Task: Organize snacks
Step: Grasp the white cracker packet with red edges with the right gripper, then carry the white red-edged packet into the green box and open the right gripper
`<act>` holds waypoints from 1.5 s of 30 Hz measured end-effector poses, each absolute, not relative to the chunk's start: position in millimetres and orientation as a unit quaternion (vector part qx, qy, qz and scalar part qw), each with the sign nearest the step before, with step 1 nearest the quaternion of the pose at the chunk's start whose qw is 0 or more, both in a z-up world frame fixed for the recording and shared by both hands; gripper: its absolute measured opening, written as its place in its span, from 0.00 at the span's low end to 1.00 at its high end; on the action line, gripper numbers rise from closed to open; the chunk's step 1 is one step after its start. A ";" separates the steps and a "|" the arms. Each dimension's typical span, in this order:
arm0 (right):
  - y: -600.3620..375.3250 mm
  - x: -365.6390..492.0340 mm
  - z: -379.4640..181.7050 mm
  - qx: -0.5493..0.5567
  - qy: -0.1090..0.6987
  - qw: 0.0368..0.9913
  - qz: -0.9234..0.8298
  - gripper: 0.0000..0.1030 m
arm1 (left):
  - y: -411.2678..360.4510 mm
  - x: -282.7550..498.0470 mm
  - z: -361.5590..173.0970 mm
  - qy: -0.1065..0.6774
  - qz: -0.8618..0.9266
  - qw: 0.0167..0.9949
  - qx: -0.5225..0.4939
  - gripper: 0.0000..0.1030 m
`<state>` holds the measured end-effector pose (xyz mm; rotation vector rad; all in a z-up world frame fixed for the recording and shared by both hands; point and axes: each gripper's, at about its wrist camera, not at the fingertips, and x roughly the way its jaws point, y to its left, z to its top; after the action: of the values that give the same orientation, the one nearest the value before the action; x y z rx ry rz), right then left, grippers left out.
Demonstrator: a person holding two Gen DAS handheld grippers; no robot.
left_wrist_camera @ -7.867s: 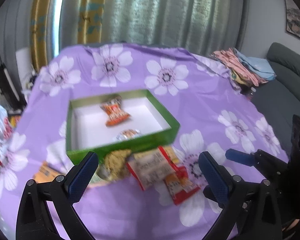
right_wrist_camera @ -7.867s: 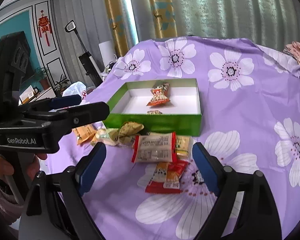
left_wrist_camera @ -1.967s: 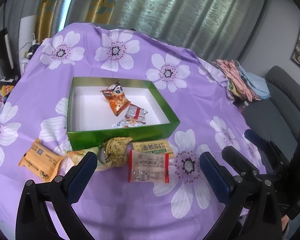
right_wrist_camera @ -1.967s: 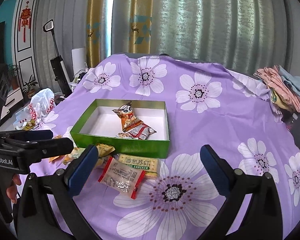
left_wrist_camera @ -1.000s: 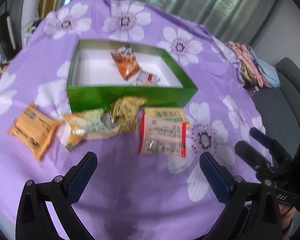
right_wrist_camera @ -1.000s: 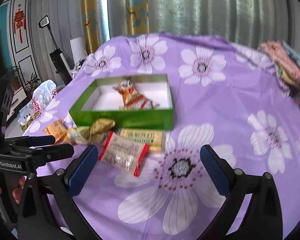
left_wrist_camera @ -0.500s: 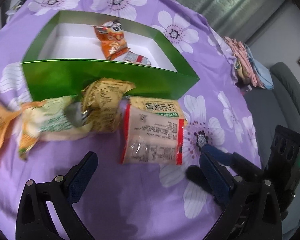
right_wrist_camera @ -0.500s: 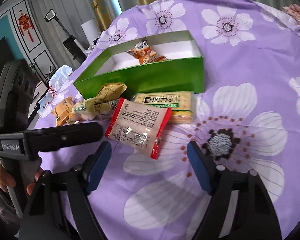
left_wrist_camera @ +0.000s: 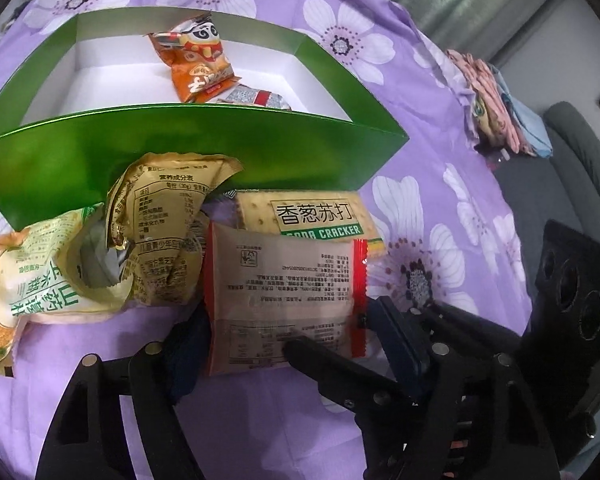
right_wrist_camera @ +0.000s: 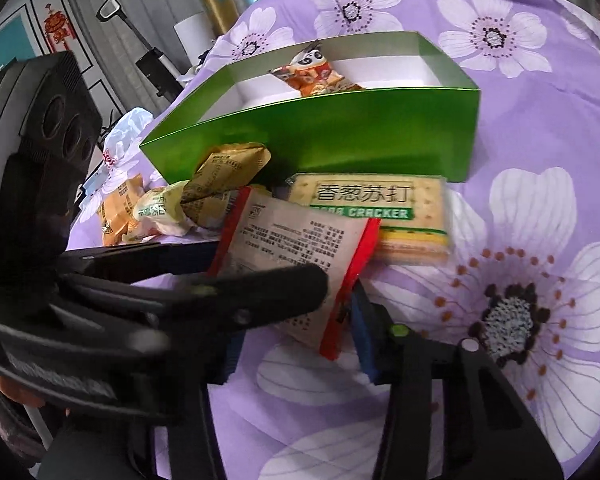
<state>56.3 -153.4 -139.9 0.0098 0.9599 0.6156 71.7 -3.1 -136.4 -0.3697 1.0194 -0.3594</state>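
A red-edged white snack packet (left_wrist_camera: 284, 292) lies in front of the green box (left_wrist_camera: 188, 148). My left gripper (left_wrist_camera: 288, 344) straddles its near end, fingers close on both sides, touching or nearly so. My right gripper (right_wrist_camera: 296, 344) also straddles the same packet (right_wrist_camera: 300, 252), with the left gripper's finger (right_wrist_camera: 260, 296) lying across it. A soda cracker pack (left_wrist_camera: 316, 216) lies partly under the packet. The box (right_wrist_camera: 340, 136) holds an orange panda snack (left_wrist_camera: 196, 64) and a silver-red packet (left_wrist_camera: 256, 98).
A crumpled yellow bag (left_wrist_camera: 160, 220) and a pale green corn snack bag (left_wrist_camera: 40, 280) lie left of the packet, against the box front. An orange packet (right_wrist_camera: 116, 208) lies further left. Folded clothes (left_wrist_camera: 496, 92) and a grey sofa (left_wrist_camera: 580, 152) are at the right.
Both grippers have dropped low and forward onto the red-edged packet, and their jaws have narrowed around it from wide open.
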 end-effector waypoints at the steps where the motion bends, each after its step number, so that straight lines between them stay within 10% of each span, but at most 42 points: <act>1: -153.6 56.5 -140.1 0.002 0.454 0.842 0.291 0.45 | -2.7 72.1 -136.4 0.482 -0.171 0.841 -0.177 0.76; 45: -127.6 45.6 -15.9 -0.059 0.311 0.894 0.316 0.33 | 20.3 63.0 -11.7 0.348 -0.173 0.906 -0.165 0.66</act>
<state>45.7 -127.6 -15.9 -0.1233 0.6451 0.6558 63.0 20.3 -11.7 -0.3416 0.7192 -0.3574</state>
